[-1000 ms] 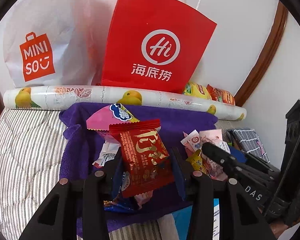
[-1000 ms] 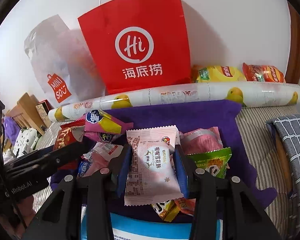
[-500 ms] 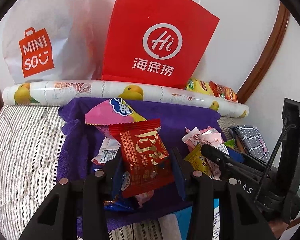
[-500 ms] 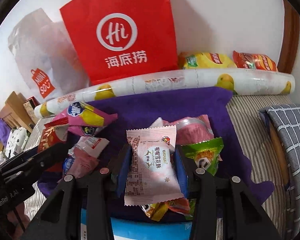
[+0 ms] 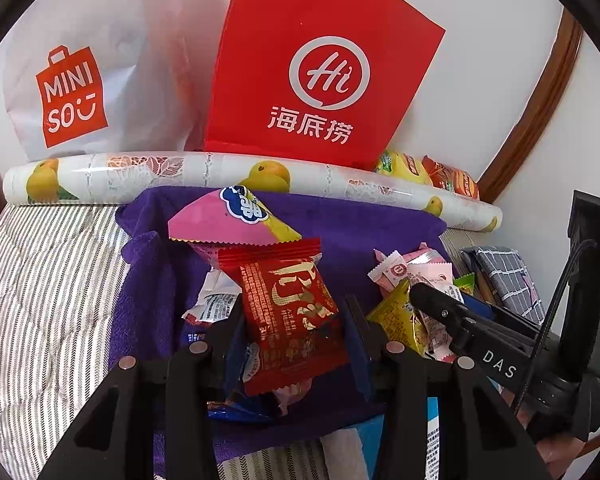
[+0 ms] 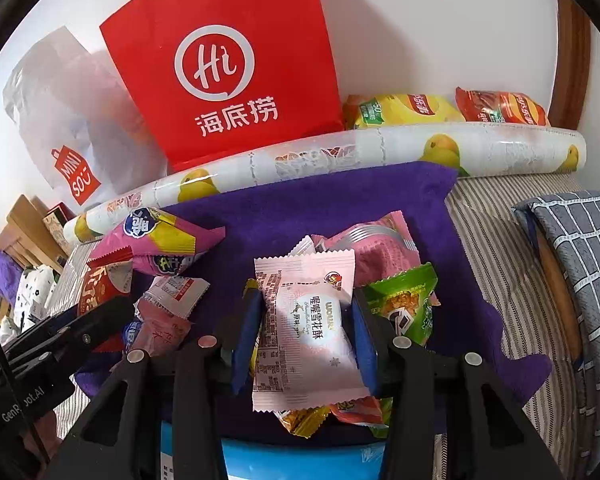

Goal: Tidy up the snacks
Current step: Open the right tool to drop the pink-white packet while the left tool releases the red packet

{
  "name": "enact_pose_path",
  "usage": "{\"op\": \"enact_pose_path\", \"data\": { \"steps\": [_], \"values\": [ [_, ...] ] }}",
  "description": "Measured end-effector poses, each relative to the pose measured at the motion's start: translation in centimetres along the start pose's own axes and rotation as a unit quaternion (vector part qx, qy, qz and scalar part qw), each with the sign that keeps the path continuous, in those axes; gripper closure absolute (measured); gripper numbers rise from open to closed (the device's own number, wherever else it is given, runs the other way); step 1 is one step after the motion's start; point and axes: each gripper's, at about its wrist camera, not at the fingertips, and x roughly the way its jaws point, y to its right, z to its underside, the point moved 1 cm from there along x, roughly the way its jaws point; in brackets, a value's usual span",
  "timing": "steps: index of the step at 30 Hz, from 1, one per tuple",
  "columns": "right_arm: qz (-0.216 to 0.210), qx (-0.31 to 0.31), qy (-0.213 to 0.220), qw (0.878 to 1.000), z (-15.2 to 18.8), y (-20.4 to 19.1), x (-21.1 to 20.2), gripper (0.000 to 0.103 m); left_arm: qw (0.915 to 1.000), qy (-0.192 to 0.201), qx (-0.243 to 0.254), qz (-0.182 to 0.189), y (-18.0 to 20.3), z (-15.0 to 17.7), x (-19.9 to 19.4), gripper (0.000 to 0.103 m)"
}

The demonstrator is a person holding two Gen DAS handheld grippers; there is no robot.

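Observation:
My left gripper (image 5: 292,316) is shut on a red snack packet with gold lettering (image 5: 290,312), held above a purple towel (image 5: 340,228). My right gripper (image 6: 304,318) is shut on a pale pink snack packet (image 6: 308,328) over the same purple towel (image 6: 320,208). Each gripper shows at the edge of the other's view: the right gripper (image 5: 428,300) at the right of the left wrist view, the left gripper (image 6: 112,308) at the left of the right wrist view. Loose snacks lie on the towel: a pink-and-yellow pack (image 5: 228,220), a green pack (image 6: 404,304), a big pink pack (image 6: 380,248).
A red paper bag (image 5: 320,64) and a white Miniso bag (image 5: 72,92) lean on the wall behind a fruit-printed roll (image 5: 180,172). Yellow and red chip bags (image 6: 440,110) lie behind the roll. The striped bedding (image 5: 40,272) spreads left, a grey checked cushion (image 6: 580,256) lies right.
The right wrist view has rolled and shifted a little, with the pink packet still gripped. The left gripper and its red packet have stayed in place.

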Motion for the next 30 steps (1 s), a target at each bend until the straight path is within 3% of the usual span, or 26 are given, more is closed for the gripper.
{"op": "enact_pose_path", "data": {
  "steps": [10, 18, 21, 30],
  "values": [
    [0.004, 0.006, 0.001, 1.0, -0.1, 0.1, -0.1, 0.057, 0.9999, -0.01, -0.005, 0.003, -0.3, 0.1, 0.6, 0.061],
    [-0.002, 0.0, 0.016, 1.0, -0.4, 0.0, -0.9, 0.05, 0.9998, -0.018, 0.0, 0.003, -0.1, 0.3, 1.2, 0.061],
    [-0.005, -0.004, 0.024, 1.0, -0.6, -0.2, -1.3, 0.042, 0.9998, -0.021, 0.001, 0.002, -0.1, 0.3, 1.5, 0.061],
    [-0.021, 0.009, 0.043, 0.999, -1.0, 0.4, -2.2, 0.041, 0.9997, -0.025, -0.003, 0.002, -0.4, 0.3, 1.8, 0.061]
  ]
}}
